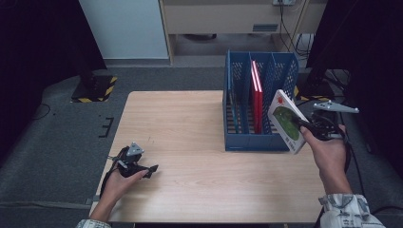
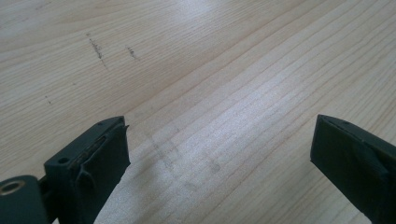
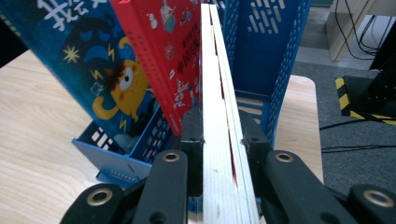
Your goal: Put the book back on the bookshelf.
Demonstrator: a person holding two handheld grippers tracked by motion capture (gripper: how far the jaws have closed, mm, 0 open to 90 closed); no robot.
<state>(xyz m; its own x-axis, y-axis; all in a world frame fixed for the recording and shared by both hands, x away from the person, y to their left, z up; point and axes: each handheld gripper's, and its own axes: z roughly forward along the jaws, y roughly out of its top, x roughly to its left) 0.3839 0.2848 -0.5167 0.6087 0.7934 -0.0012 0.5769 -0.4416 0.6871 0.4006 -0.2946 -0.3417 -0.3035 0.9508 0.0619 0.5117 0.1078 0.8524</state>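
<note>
While clamped edge-on between the jaws of the right gripper (image 3: 223,140), thin book (image 1: 286,120) held off the table's right edge, just beside the right end of the blue file rack (image 1: 237,137), tilted, white cover with a green patch and a red mark up top, pale page edges facing the gripper's camera. In the rack, a red book (image 1: 257,95) and a blue cartoon-covered book (image 3: 88,60) standing. Left gripper (image 2: 219,154) released, jaws wide apart, low near the table's (image 1: 190,123) front-left corner, nothing between.

Held book (image 1: 286,121) – white, green; rack (image 1: 240,141) – blue.
</note>
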